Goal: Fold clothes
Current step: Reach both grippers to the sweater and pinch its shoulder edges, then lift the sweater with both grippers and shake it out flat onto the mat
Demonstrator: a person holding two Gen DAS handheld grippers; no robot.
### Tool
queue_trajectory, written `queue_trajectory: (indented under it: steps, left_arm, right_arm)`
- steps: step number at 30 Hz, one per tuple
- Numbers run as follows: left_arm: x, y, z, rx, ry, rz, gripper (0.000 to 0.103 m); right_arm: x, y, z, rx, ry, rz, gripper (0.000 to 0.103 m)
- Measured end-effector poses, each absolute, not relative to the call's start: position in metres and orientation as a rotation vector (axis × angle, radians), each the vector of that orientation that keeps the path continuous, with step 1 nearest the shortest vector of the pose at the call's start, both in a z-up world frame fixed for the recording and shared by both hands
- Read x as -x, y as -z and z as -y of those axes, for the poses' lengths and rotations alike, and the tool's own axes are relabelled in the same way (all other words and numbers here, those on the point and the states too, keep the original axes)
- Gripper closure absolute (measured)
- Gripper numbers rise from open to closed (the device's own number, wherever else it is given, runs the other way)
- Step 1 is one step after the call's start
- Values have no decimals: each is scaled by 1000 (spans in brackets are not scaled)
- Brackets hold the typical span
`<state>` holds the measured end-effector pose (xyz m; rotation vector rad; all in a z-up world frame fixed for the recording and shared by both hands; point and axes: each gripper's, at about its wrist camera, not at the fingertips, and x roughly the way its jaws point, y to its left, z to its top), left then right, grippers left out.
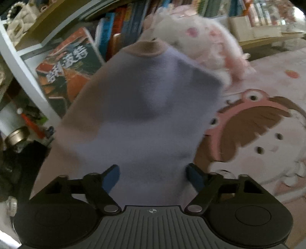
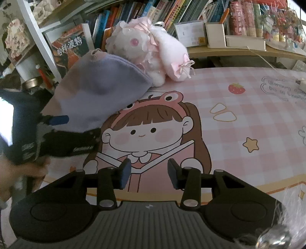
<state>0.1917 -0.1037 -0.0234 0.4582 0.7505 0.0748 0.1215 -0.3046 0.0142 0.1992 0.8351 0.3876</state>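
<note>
My left hand-held gripper (image 1: 153,177) is clamped on a small lavender sock (image 1: 137,115). The cloth fills the space between its blue-padded fingers (image 1: 112,177) and stands up and away from them, blurred in the left wrist view. The sock has a beige-pink toe cap at its far end and a pale pink strip along its left edge. From the right wrist view I see the same sock (image 2: 95,92) lifted off the worktop (image 2: 248,118), sticking out of the left hand-held gripper (image 2: 74,126) at the left edge, its far end tilted up towards the bookshelf (image 2: 172,11).

My right hand-held gripper (image 2: 149,176) hovers low over the worktop with its fingers apart and nothing between them. Through the gap I see the pink printed mat with a cartoon girl (image 2: 145,132) in a frog headband reading a book. The mat is a pink check with a strawberry (image 2: 236,88) and a yellow star (image 2: 251,144) printed on it.

A white and pink plush bunny (image 2: 153,49) lies at the back of the worktop, just behind the sock's raised end. Behind it, books stand in a row on the shelf, and one book with a dark and orange cover (image 2: 70,49) faces outward on the left. A white pen holder (image 2: 216,34) sits on the shelf ledge to the right of the bunny.
</note>
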Motion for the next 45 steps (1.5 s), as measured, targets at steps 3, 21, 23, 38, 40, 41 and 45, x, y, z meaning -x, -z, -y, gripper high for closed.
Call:
queue_trajectory:
  steps: [3, 21, 23, 38, 40, 41, 45]
  left_arm:
    - [-195, 23, 93, -429, -91, -785, 89]
    - [-39, -70, 61, 59, 110, -727, 95]
    - [-27, -72, 62, 62, 122, -736, 95]
    - [11, -135, 97, 153, 418, -565, 96]
    - [14, -163, 93, 276, 535, -451, 96]
    - [16, -175, 88, 343, 595, -398, 96]
    - [21, -206, 64, 599, 800, -243, 95]
  right_arm:
    - [-120, -16, 307, -225, -408, -834, 61]
    - [-121, -4, 308, -672, -559, -970, 38]
    - [-117, 1, 311, -746, -558, -1000, 38]
    - [-114, -85, 367, -985, -656, -710, 93]
    - [-116, -143, 379, -959, -728, -538, 93]
    - [-115, -170, 382, -940, -763, -466, 93]
    - [-106, -270, 367, -805, -917, -249, 93]
